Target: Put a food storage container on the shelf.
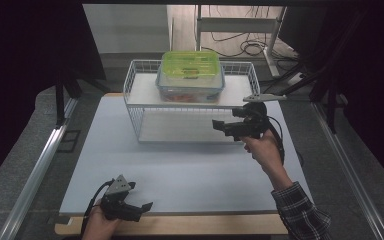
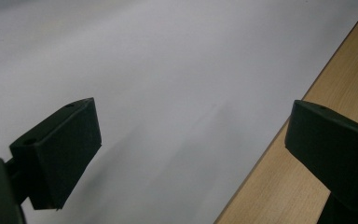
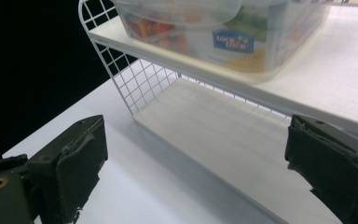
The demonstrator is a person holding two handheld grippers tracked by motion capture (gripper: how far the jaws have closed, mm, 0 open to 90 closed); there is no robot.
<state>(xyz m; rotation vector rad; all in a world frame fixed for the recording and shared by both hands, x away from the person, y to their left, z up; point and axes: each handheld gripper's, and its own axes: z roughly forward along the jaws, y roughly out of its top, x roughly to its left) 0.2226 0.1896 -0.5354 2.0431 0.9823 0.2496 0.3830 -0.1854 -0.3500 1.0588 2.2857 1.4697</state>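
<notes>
The clear plastic food box with the bright green lid [image 1: 190, 75] is sitting on the top shelf of the white wire rack [image 1: 135, 107], with its long side running left to right. It is lying up and to the left of the right hand-held gripper [image 1: 222, 127], which is much nearer and is pointing at the rack with its jaws wide apart, holding nothing. The left hand-held gripper [image 1: 142, 202] is also gaping and is waiting at the near edge of the desk [image 1: 180, 170]. The right gripper view is showing a blue label [image 3: 233, 41] on the box.

High view looks down; right tool's camera closely faces the rack [image 3: 135, 93].
</notes>
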